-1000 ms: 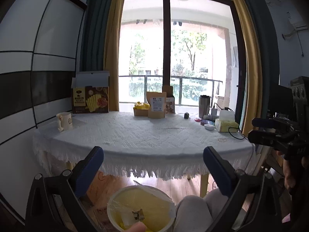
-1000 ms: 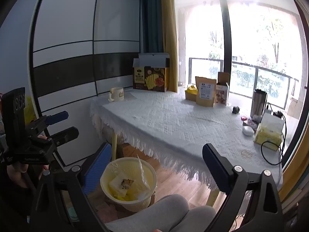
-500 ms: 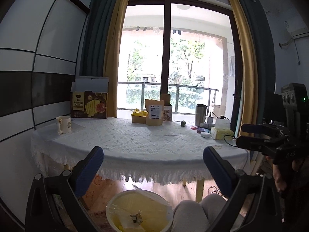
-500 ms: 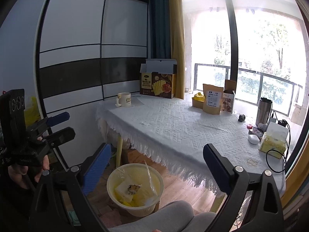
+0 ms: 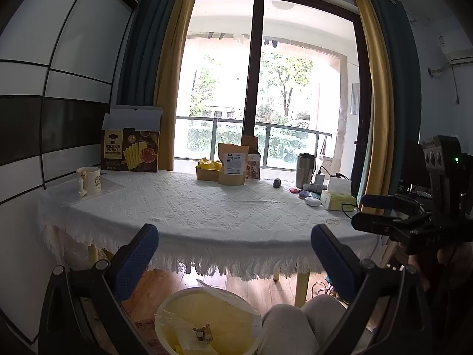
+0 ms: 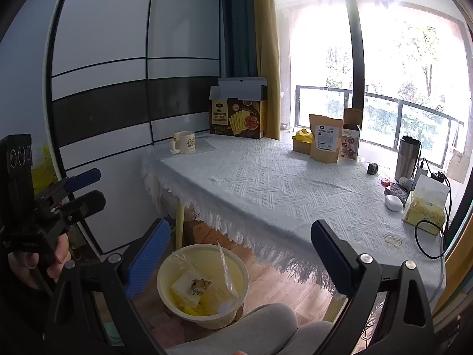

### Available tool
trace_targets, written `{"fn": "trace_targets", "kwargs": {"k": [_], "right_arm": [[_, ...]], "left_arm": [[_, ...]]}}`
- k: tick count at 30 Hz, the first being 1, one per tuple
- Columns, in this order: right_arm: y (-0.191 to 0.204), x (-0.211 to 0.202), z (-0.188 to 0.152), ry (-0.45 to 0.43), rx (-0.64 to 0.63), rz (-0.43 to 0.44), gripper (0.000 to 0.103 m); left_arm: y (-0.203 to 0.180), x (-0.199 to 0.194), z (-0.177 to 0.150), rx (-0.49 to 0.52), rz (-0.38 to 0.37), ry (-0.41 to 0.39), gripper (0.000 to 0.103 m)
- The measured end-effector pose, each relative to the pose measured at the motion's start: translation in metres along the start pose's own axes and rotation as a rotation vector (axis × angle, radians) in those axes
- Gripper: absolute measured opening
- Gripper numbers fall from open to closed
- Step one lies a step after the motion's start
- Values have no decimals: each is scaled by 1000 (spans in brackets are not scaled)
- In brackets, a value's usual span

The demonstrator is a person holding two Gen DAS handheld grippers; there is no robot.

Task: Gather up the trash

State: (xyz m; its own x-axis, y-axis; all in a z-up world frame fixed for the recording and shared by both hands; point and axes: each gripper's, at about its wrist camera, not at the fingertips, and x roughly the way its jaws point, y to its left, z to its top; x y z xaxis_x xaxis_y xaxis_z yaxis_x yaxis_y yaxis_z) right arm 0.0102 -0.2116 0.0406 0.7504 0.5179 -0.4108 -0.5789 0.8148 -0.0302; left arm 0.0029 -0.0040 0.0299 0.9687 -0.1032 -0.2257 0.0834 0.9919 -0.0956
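While both grippers hung spread and empty, the trash sat in the bin.
Left gripper (image 5: 233, 254) and right gripper (image 6: 239, 248) gaped; wrapper (image 6: 201, 284) lay inside yellow bin (image 6: 236, 269) at 6 o'clock, below table (image 6: 280, 183).

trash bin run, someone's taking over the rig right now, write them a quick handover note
Left tongs: open, empty, held over the bin.
Right tongs: open, empty, above the bin too.
Bin sits on the floor by the table, lined with a plastic bag, holding a few wrappers.
Done: some trash is in the bin.
Left: no loose trash stands out on the tablecloth; check the yellow wrappers in the small box.
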Motion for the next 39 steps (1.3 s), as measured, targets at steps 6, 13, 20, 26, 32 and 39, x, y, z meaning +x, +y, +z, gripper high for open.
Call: {"fn": "trace_targets", "kwargs": {"k": [6, 13, 20, 26, 32, 39], "right_arm": [[-2, 6, -2, 19, -5, -6, 96], [-3, 5, 0, 10, 0, -5, 96], [-2, 0, 1, -2, 1, -3, 96], [-1, -1, 2, -2, -2, 0, 96], [0, 1, 3, 0, -4, 3, 96], [0, 2, 3, 1, -14, 9, 96]], "left_arm": [[-1, 4, 1, -4, -13, 7, 103], [-1, 6, 0, -12, -21, 15, 103], [-2, 9, 0, -10, -27, 26, 103], [-2, 9, 0, -11, -27, 22, 103], [-1, 9, -1, -14, -22, 23, 103], [0, 8, -1, -21, -18, 23, 103]]}}
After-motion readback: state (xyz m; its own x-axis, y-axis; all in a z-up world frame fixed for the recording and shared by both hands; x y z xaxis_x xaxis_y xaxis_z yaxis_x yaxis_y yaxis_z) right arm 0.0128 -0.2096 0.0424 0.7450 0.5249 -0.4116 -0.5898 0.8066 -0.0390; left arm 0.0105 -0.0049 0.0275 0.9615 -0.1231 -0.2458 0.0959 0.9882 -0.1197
